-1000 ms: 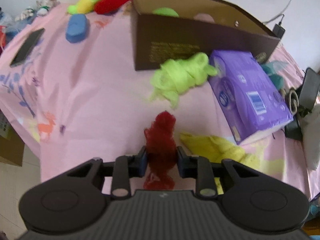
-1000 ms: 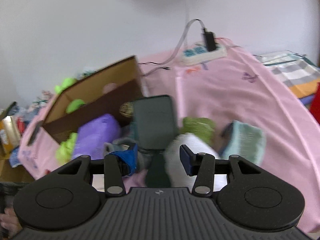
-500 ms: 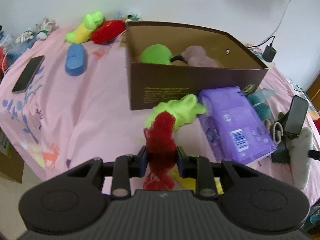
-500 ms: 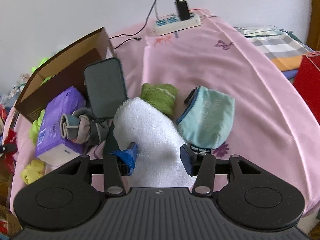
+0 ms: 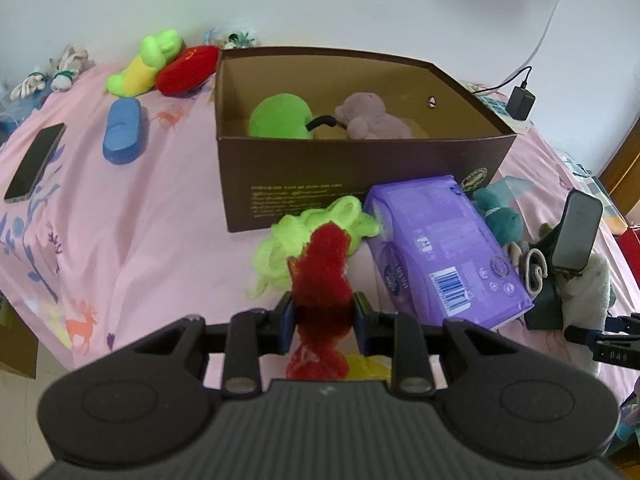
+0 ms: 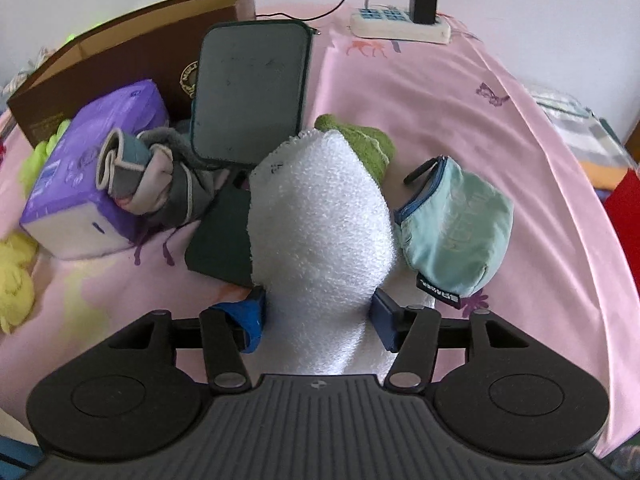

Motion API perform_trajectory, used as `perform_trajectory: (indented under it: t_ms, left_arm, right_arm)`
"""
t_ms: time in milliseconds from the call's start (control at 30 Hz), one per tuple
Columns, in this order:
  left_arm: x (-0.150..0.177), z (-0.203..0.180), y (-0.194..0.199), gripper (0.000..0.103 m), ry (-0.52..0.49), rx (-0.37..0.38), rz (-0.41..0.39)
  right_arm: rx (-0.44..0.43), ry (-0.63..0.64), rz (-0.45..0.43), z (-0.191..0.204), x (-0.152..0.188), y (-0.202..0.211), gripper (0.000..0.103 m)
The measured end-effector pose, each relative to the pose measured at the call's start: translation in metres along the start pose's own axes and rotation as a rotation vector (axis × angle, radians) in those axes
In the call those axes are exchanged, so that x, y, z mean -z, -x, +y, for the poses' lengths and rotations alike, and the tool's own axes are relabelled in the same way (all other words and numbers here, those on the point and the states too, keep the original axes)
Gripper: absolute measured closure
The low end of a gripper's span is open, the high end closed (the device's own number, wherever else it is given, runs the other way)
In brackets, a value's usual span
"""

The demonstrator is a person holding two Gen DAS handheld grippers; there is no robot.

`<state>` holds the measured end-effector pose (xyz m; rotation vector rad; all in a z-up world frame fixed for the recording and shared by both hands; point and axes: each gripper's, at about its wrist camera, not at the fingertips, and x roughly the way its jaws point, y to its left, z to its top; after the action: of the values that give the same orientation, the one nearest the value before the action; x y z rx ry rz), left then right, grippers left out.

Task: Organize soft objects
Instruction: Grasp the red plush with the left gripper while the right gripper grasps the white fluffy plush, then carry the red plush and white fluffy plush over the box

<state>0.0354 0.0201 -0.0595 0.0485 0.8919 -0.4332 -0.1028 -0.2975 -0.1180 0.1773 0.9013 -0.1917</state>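
My left gripper [image 5: 323, 316] is shut on a red fuzzy piece [image 5: 324, 268], held above the pink bedsheet in front of the brown cardboard box [image 5: 360, 168]. Inside the box lie a green plush [image 5: 280, 116] and a mauve plush [image 5: 368, 116]. Lime yarn [image 5: 280, 248] lies against the box front. My right gripper [image 6: 318, 312] is open, with a fluffy white towel [image 6: 316, 208] sitting between its fingers. A teal zip pouch [image 6: 456, 232] lies right of the towel, a green cloth [image 6: 368, 140] behind it, and a grey sock bundle [image 6: 152, 176] to its left.
A purple tissue pack [image 5: 440, 248] leans by the box. A dark phone on a stand [image 6: 248, 88] rises behind the towel. A power strip [image 6: 400, 26] lies far back. A blue plush [image 5: 122, 130], a red plush [image 5: 186, 68] and a flat phone [image 5: 34, 162] lie left of the box.
My left gripper has risen with the red piece, so the inside of the box shows. My right gripper has swung down and forward, bringing the white towel between its fingers.
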Motion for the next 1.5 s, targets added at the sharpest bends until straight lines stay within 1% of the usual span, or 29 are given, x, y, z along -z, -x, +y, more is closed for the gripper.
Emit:
perform_trajectory:
  t_ms: [100, 167, 267, 367, 500, 633, 700, 800, 900, 1033, 1133, 1267, 1367, 1433, 1500]
  left_arm:
    - [-0.002, -0.001, 0.0, 0.075, -0.006, 0.006, -0.002]
    - [-0.003, -0.001, -0.001, 0.075, -0.008, 0.009, -0.004]
    - [-0.006, -0.002, 0.0, 0.075, -0.016, 0.017, -0.012]
    - [-0.01, -0.004, 0.001, 0.075, -0.025, 0.032, -0.019]
    - [-0.015, -0.009, 0.002, 0.075, -0.042, 0.062, -0.028]
    - [-0.02, -0.016, 0.004, 0.075, -0.07, 0.093, -0.037]
    - [-0.022, -0.019, 0.004, 0.075, -0.078, 0.107, -0.041]
    - [-0.026, -0.022, 0.007, 0.075, -0.082, 0.121, -0.055]
    - [-0.031, -0.023, 0.012, 0.075, -0.082, 0.128, -0.079]
    - [-0.042, -0.02, 0.021, 0.075, -0.07, 0.13, -0.129]
    - [-0.055, -0.019, 0.026, 0.075, -0.066, 0.131, -0.164]
    - [-0.074, -0.019, 0.026, 0.075, -0.078, 0.107, -0.212]
    - [-0.092, -0.018, 0.02, 0.075, -0.073, 0.11, -0.226]
    - [-0.104, -0.021, 0.012, 0.075, -0.081, 0.092, -0.233]
    - [-0.116, -0.022, 0.001, 0.075, -0.075, 0.105, -0.224]
  right_arm:
    - [-0.018, -0.027, -0.001, -0.003, -0.001, 0.003, 0.075]
    - [-0.021, -0.041, -0.005, -0.005, -0.003, 0.007, 0.086]
    - [-0.028, -0.066, -0.015, -0.006, -0.005, 0.015, 0.09]
    - [-0.066, -0.122, -0.024, -0.013, -0.005, 0.028, 0.091]
    - [-0.155, -0.2, -0.036, -0.023, -0.01, 0.049, 0.091]
    - [-0.267, -0.229, -0.054, -0.027, -0.021, 0.071, 0.09]
    - [-0.309, -0.21, -0.07, -0.021, -0.028, 0.081, 0.09]
    - [-0.369, -0.146, -0.1, -0.006, -0.043, 0.093, 0.089]
    - [-0.449, -0.098, -0.136, 0.011, -0.06, 0.101, 0.089]
    - [-0.533, -0.027, -0.197, 0.031, -0.094, 0.104, 0.088]
    - [-0.593, -0.015, -0.232, 0.041, -0.122, 0.101, 0.088]
    - [-0.642, -0.029, -0.252, 0.053, -0.157, 0.087, 0.088]
    - [-0.636, -0.015, -0.262, 0.064, -0.181, 0.078, 0.088]
    - [-0.632, -0.009, -0.257, 0.071, -0.197, 0.069, 0.088]
    - [-0.623, -0.007, -0.246, 0.079, -0.21, 0.057, 0.088]
